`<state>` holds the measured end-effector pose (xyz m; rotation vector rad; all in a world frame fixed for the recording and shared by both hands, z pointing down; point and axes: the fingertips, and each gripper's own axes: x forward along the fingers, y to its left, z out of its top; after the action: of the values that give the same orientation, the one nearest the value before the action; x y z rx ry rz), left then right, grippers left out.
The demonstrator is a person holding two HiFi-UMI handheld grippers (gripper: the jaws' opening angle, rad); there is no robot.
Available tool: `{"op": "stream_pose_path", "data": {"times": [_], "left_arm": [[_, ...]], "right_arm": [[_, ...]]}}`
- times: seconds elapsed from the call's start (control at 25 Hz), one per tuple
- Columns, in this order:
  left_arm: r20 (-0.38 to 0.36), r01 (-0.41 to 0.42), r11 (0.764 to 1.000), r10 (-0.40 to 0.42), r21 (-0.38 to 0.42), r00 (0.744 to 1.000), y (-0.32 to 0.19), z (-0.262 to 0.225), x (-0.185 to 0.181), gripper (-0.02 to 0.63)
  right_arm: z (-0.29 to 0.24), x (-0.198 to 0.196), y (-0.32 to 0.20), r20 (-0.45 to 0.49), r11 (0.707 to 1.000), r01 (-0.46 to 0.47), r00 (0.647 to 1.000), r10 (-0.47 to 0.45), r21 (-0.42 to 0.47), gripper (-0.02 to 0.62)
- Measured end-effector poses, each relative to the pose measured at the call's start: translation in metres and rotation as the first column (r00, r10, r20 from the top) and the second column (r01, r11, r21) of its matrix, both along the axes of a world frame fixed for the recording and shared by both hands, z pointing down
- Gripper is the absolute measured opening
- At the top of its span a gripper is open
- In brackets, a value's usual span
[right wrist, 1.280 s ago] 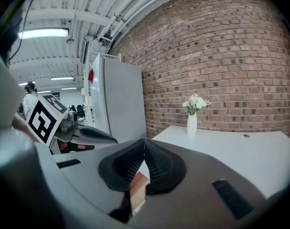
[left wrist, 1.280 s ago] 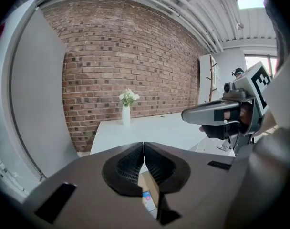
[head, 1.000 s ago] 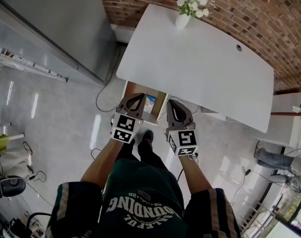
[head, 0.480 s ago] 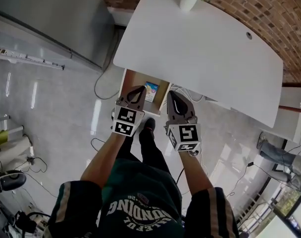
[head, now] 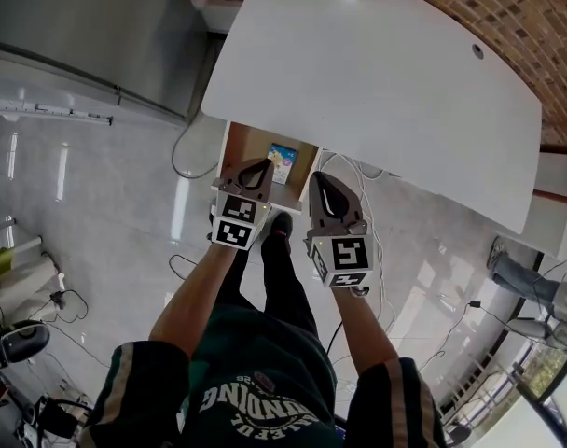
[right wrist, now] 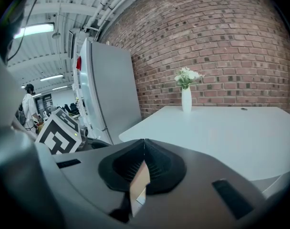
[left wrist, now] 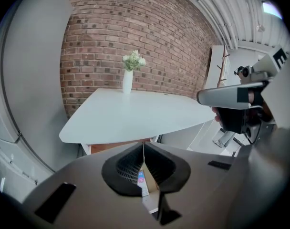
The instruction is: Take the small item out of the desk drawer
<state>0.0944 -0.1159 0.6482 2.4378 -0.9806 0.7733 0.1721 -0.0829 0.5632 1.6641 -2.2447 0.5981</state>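
Beneath the white desk, an open drawer holds a small item.

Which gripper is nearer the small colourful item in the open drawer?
Left. The left gripper points into the drawer just beside the item; the right gripper is farther, at the drawer's right edge.

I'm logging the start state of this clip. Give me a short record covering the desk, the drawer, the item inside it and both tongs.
desk: white, with a vase of flowers at its far edge
drawer: open, under the desk's near edge
small item: flat, colourful print, lying in the drawer, untouched
left tongs: shut, empty, over the drawer's front
right tongs: shut, empty, just right of the drawer
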Motion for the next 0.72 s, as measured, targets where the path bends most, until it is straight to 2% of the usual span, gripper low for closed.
{"op": "stream_pose_path", "data": {"times": [0.48, 0.6, 0.72], "left_arm": [[0.012, 0.011, 0.993, -0.009, -0.121, 1.0, 0.007, 0.063, 0.011, 0.027], [0.016, 0.017, 0.988, -0.014, -0.153, 1.0, 0.008, 0.079, 0.015, 0.099], [0.036, 0.023, 0.985, -0.017, -0.171, 0.999, 0.006, 0.095, 0.017, 0.129]], "right_arm": [[0.053, 0.0, 0.009, 0.04, 0.997, -0.025, 0.999, 0.028, -0.069, 0.025], [0.064, 0.005, 0.01, 0.043, 0.996, -0.041, 0.998, 0.044, -0.083, 0.025], [0.076, 0.01, 0.01, 0.042, 0.994, -0.053, 0.997, 0.057, -0.094, 0.025]]}}
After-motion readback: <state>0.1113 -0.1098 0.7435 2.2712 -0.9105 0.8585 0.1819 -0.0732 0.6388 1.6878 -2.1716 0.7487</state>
